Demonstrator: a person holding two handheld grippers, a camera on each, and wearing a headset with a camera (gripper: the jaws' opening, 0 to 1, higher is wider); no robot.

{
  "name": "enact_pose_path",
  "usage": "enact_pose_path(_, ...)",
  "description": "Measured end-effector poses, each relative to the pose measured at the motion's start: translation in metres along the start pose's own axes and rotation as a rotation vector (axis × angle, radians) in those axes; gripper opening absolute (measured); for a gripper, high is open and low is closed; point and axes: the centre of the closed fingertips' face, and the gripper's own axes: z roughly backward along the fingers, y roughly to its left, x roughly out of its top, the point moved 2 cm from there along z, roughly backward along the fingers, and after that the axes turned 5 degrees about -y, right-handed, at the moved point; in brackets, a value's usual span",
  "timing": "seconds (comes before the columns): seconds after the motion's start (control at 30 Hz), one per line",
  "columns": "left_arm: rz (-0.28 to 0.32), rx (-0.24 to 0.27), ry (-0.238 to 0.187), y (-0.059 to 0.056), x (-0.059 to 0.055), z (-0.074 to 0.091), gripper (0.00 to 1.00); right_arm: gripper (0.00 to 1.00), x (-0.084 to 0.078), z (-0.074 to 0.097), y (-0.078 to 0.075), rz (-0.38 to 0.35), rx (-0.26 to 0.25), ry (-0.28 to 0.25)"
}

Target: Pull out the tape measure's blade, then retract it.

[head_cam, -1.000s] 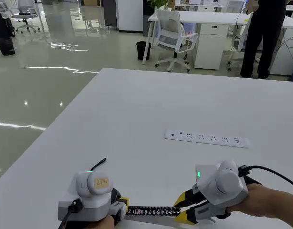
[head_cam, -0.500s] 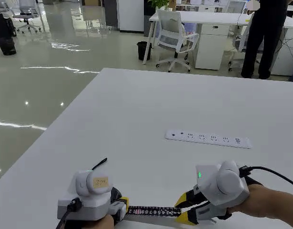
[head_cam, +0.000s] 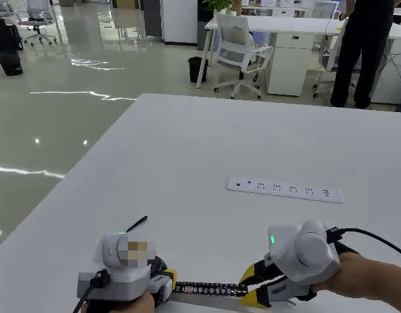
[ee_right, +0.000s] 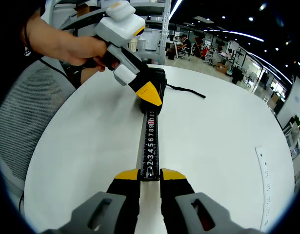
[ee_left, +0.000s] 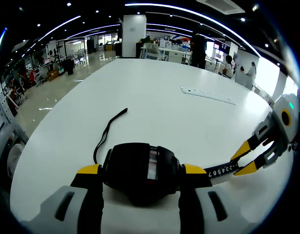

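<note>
**Blade drawn out between two clenched grippers**

The yellow-tipped jaws of our left gripper [ee_left: 140, 170] are closed on the black rounded tape measure case [ee_left: 140, 163], one jaw on each flat side. The case sits between them with its front edge facing away from the gripper. The jaws of our right gripper [ee_right: 150, 175] are pinched together on the free end of the narrow dark blade [ee_right: 150, 139], which carries pale numerals and a few red ones.

The blade runs straight from the case on the left to the right gripper's tips, so a short length is out. Its printed face is up, and the low numbers lie at the right gripper's end. We cannot tell whether the blade touches the surface beneath it.

Both grippers and the tape are low over the near edge of the broad white table [head_cam: 207, 150]. A thin black wrist cord [ee_left: 108, 131] trails from the case across the tabletop, away from us.

Farther out, right of centre, a long white power strip [head_cam: 285, 190] lies flat, well apart from the tape. Beyond the table's far edge we see a white office chair [head_cam: 236, 49], a white desk [head_cam: 298, 26] and a person in dark clothes [head_cam: 363, 45] standing on the glossy floor.
</note>
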Motion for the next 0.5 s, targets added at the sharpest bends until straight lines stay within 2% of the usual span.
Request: enact_pose_path(0.5,0.013,-0.009,0.001,0.0009,0.0006,-0.0002,0.58,0.15,0.0037,-0.0031,-0.0008,0.003,-0.003,-0.004)
